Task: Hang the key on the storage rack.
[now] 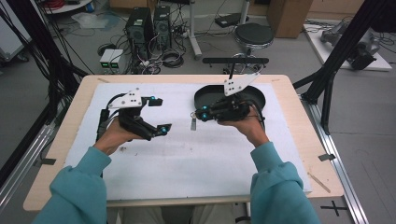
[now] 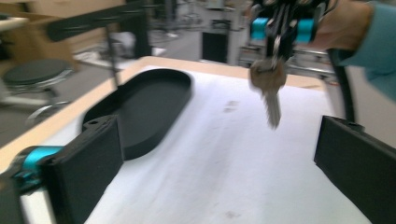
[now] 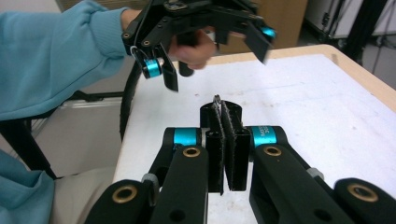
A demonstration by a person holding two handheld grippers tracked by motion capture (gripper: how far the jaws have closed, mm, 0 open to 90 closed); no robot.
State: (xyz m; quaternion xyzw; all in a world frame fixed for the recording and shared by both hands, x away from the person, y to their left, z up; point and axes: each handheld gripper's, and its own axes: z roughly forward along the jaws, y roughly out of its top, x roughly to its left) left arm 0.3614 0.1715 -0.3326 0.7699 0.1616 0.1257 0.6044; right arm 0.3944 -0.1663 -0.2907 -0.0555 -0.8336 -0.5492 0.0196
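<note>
Sleeves (image 1: 79, 191) of teal cloth come in at the near edge of the high view, one forearm to each gripper. At the left, the left gripper (image 1: 156, 114) hangs over the white mat (image 1: 187, 158) on the counter (image 1: 299, 107) with its jaws spread wide and nothing between them; its own view looks out between those two black jaws, and the right gripper view shows it raised above the mat, jaws apart.

Moving right, the key (image 2: 270, 91) hangs blade down in the air, just clear of the mat. In the high view it (image 1: 193, 122) dangles from the tip of the right gripper, between the two grippers and just left of the tray. The right gripper (image 1: 203, 114) is clamped shut on its top end; in the right gripper view the two pads are pressed flat together with a thin edge of metal showing above them.

Behind and to the right lies the tray (image 1: 205, 93), black, oval and shallow, with nothing in it that I can see.

As I read it, the step in hand is carrying the key, either toward the tray or toward the waiting left gripper; which of the two cannot be told. If the tray is the goal, the next move calls for swinging the right gripper back over the rim, lowering until the blade is near the floor of the tray, then parting the jaws. If a handover, the left gripper must close on the blade before the right lets go.
</note>
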